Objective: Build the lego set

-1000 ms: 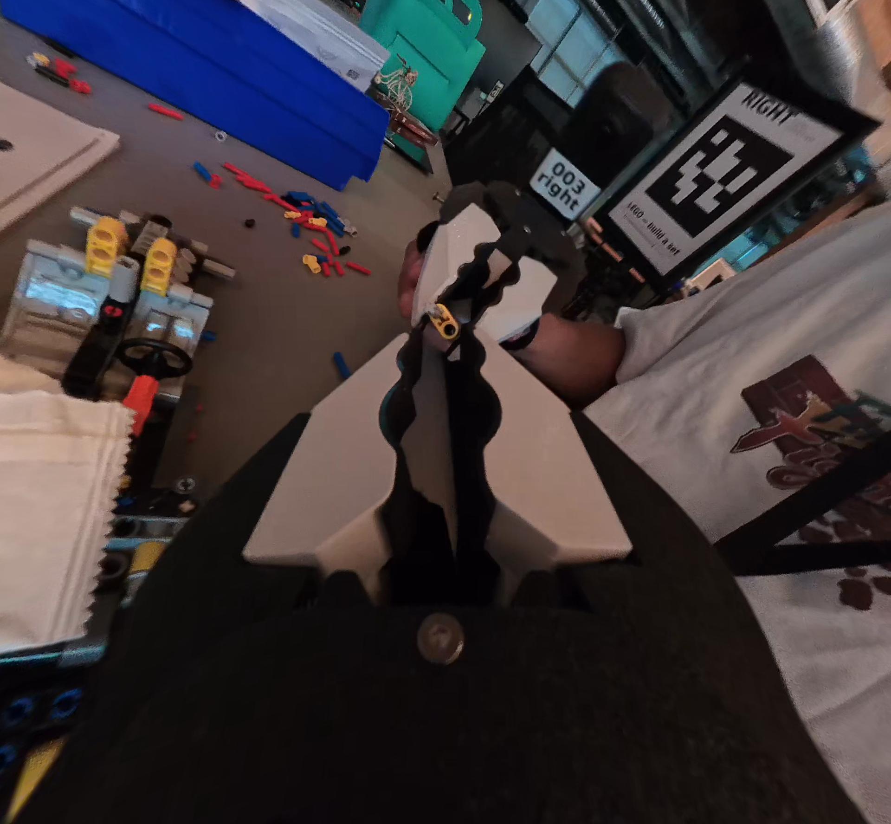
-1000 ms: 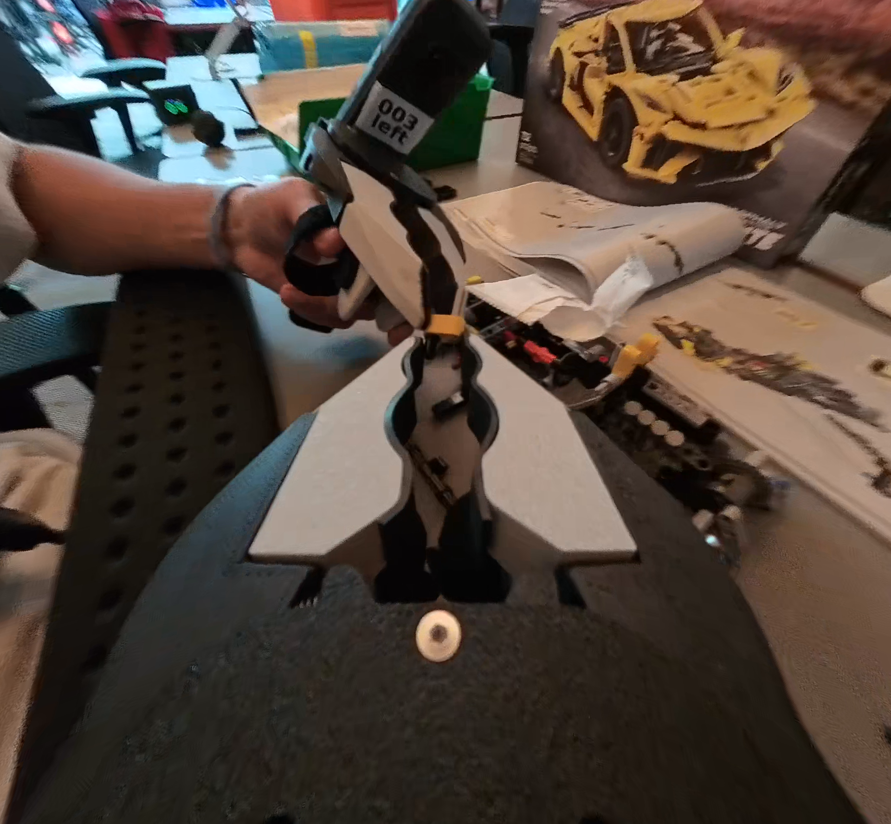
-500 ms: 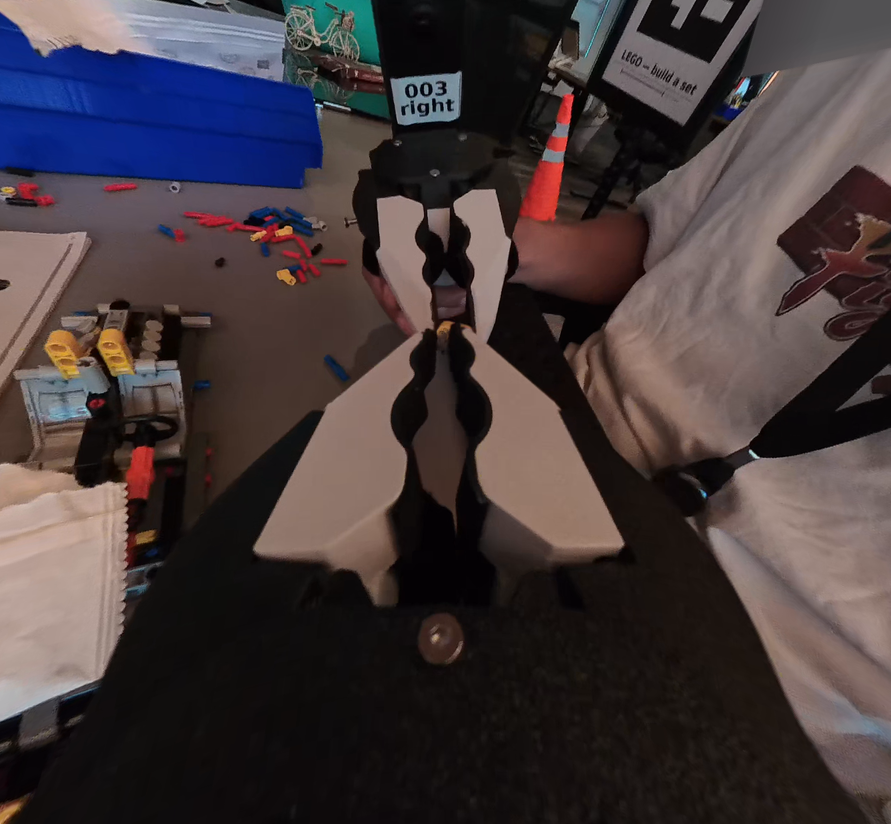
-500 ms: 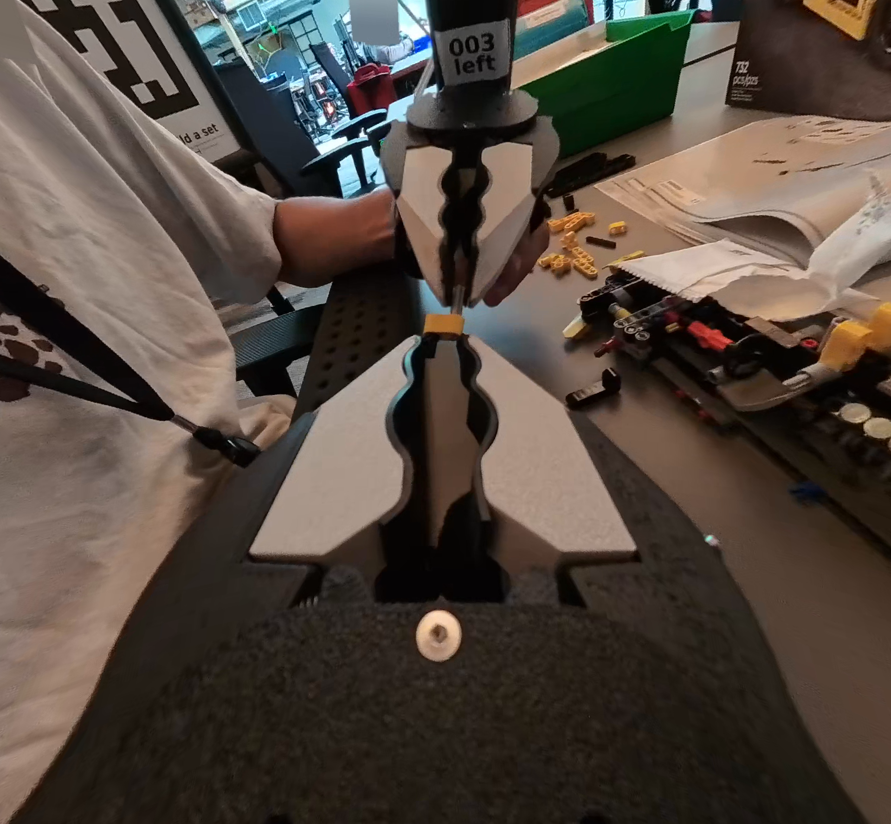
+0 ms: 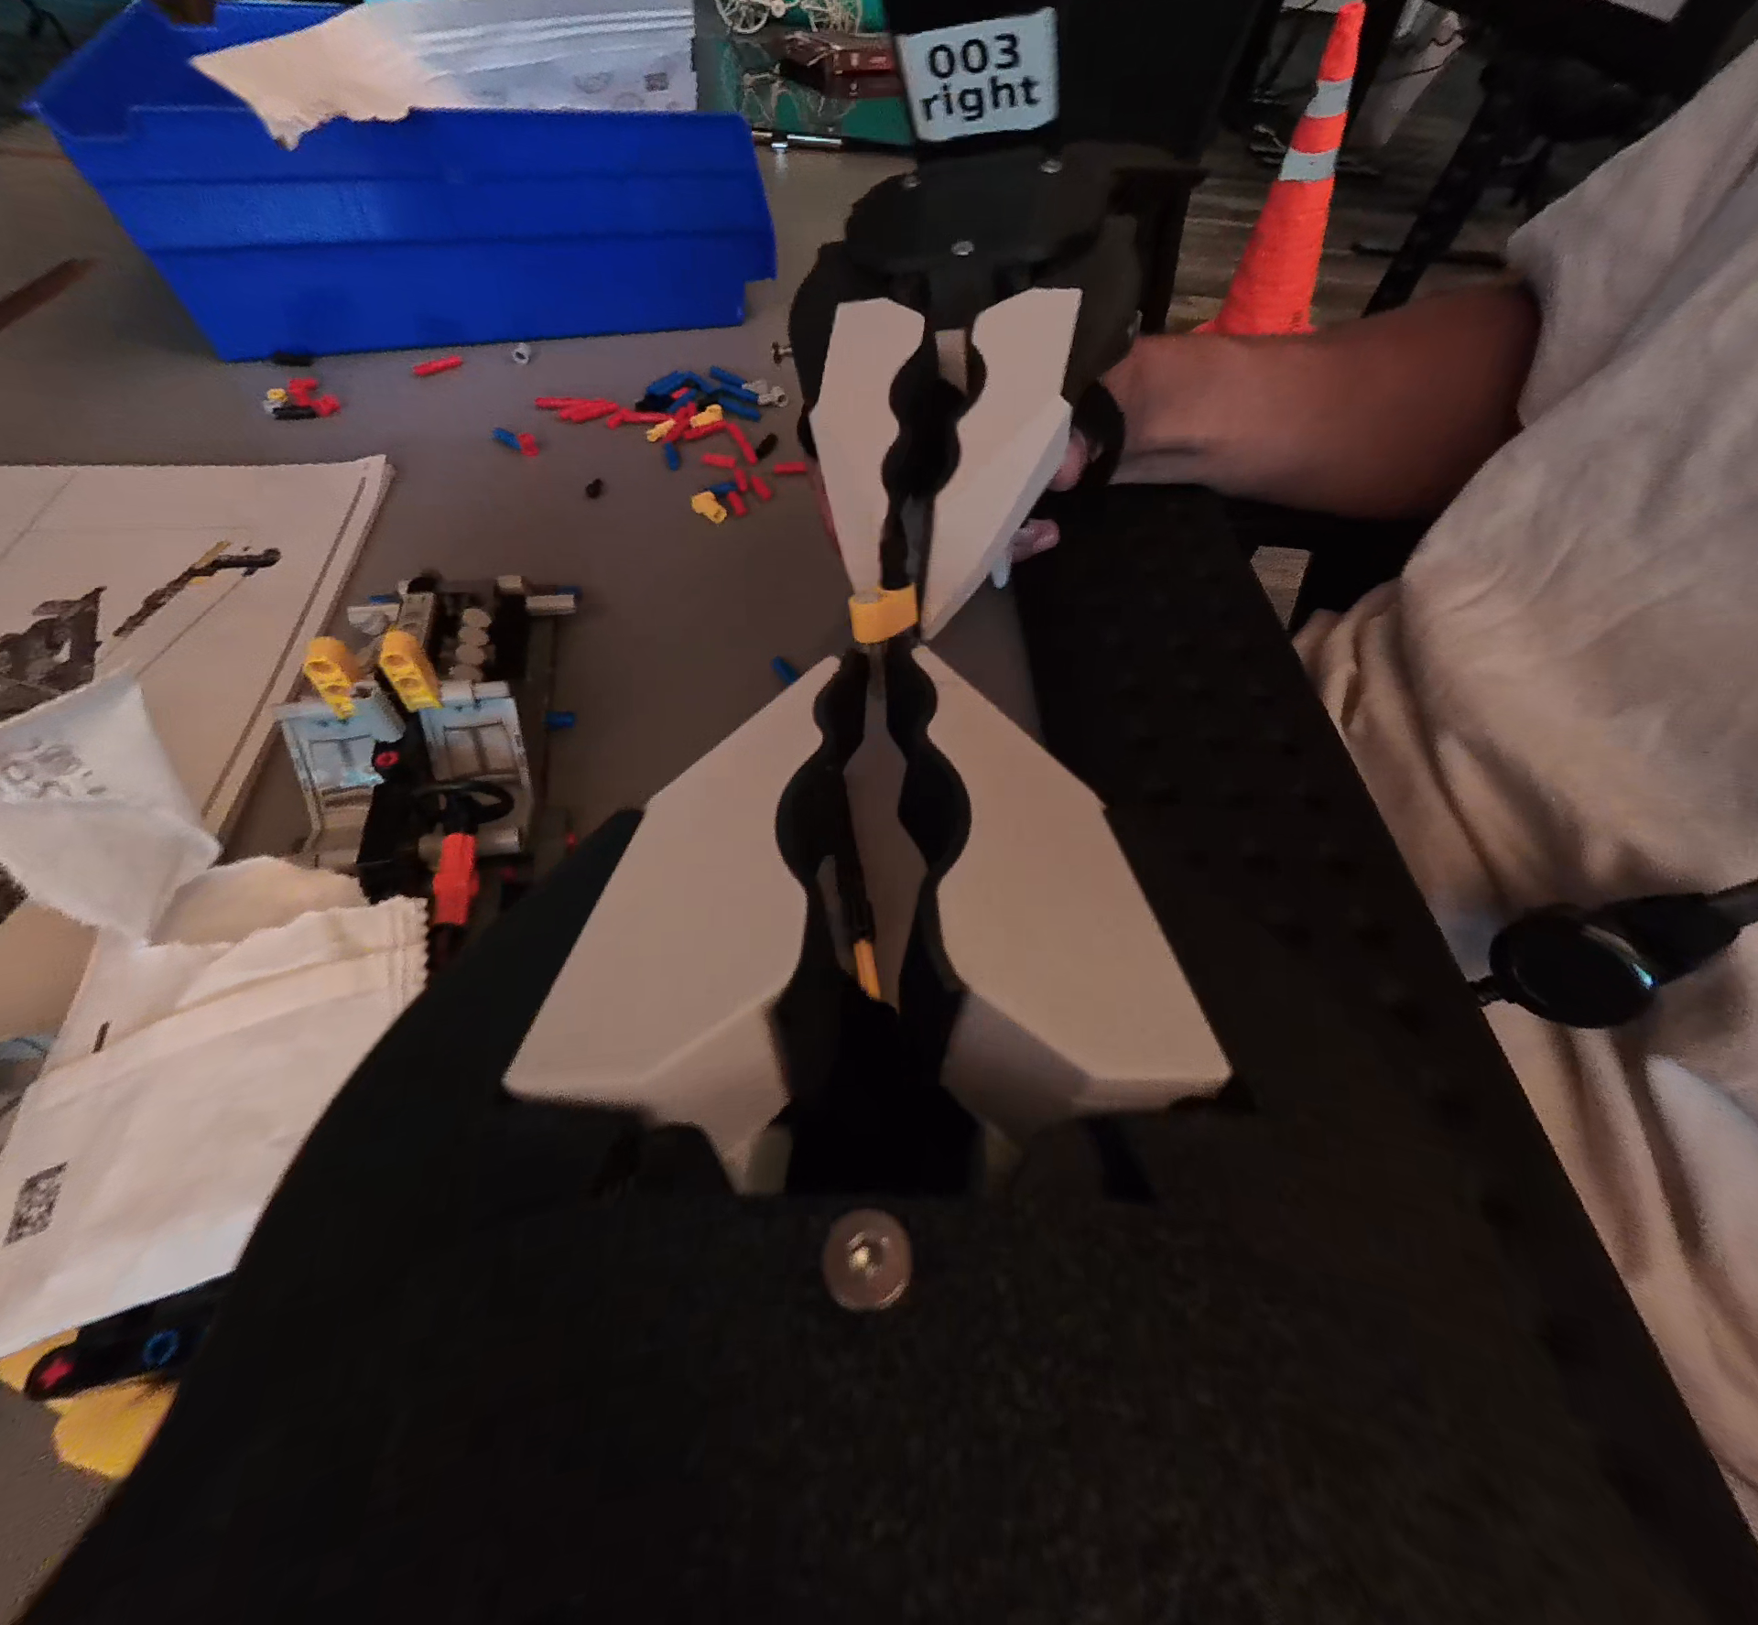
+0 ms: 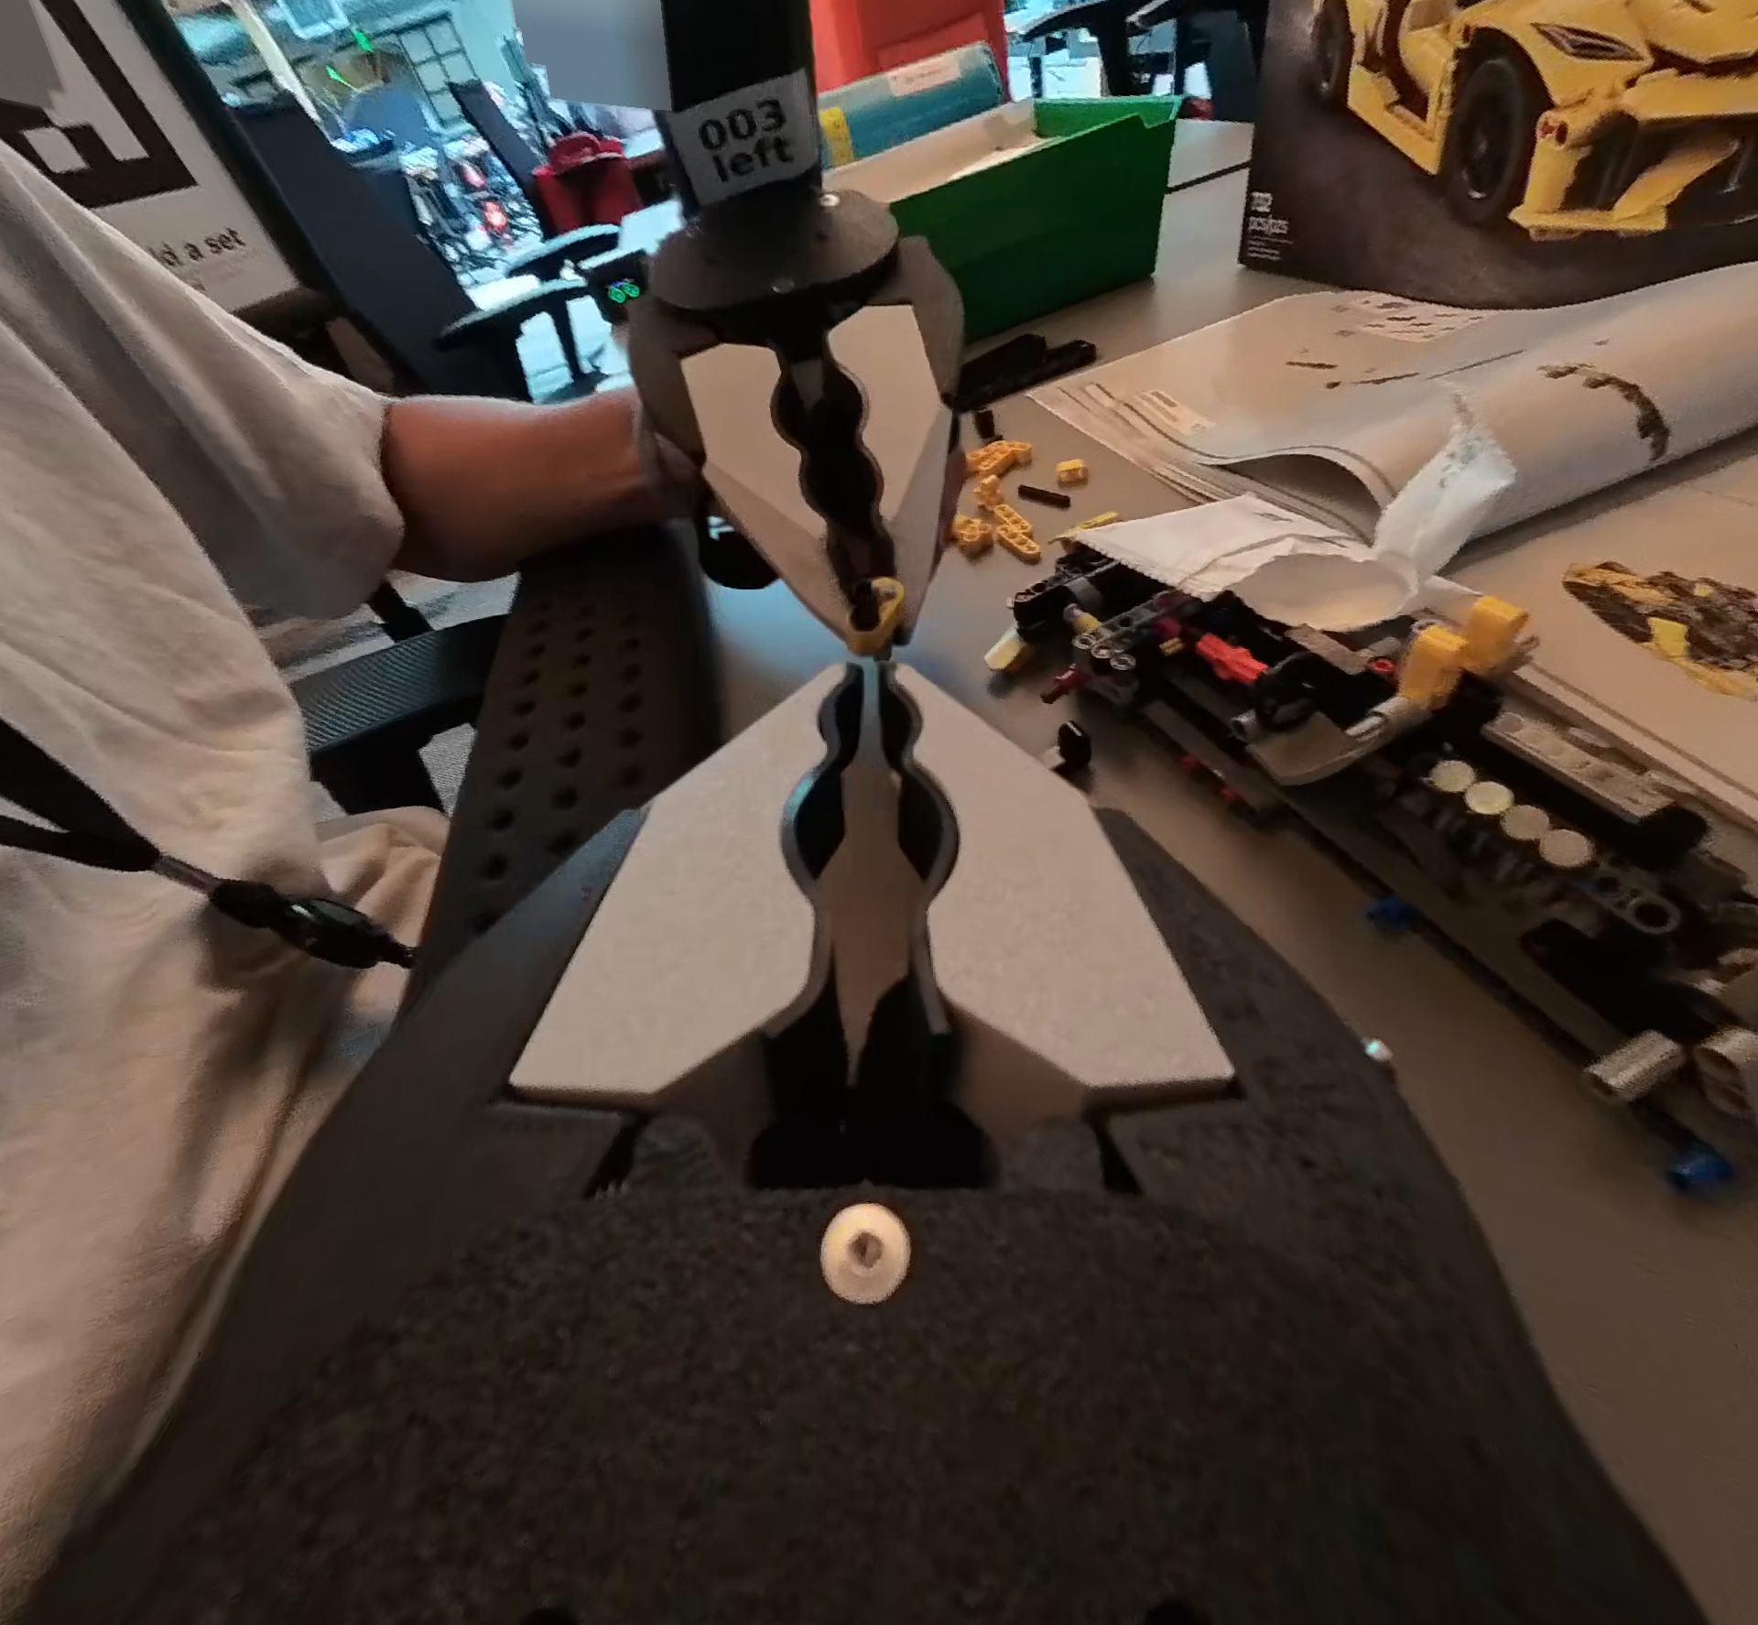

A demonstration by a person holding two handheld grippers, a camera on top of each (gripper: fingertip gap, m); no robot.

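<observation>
My left gripper (image 5: pixel 877 659) is shut on a thin axle (image 5: pixel 862 914) that runs back between its fingers. My right gripper (image 6: pixel 870 668) is shut and meets it tip to tip above the table's front edge. A small yellow connector (image 5: pixel 881 615) sits between the two sets of tips, on the axle's end and at the right gripper's tips. It also shows in the right wrist view (image 6: pixel 881 611). The partly built car chassis (image 5: pixel 428 752) lies on the table to the left, and in the right wrist view (image 6: pixel 1332 723) to the right.
Also on the table are a blue bin (image 5: pixel 428 229), loose red, blue and yellow pieces (image 5: pixel 685 438), an open instruction booklet (image 6: pixel 1427 400), torn paper bags (image 5: pixel 190 1056), a green bin (image 6: pixel 1046 219) and the set's box (image 6: pixel 1522 57). The person's torso and a black chair are close by. My two grippers' fingertips are within a few centimetres of each other.
Both grippers have turned to face each other head-on and stay tip to tip. The yellow connector now sits slightly beyond the right gripper's tips, toward the left gripper.
</observation>
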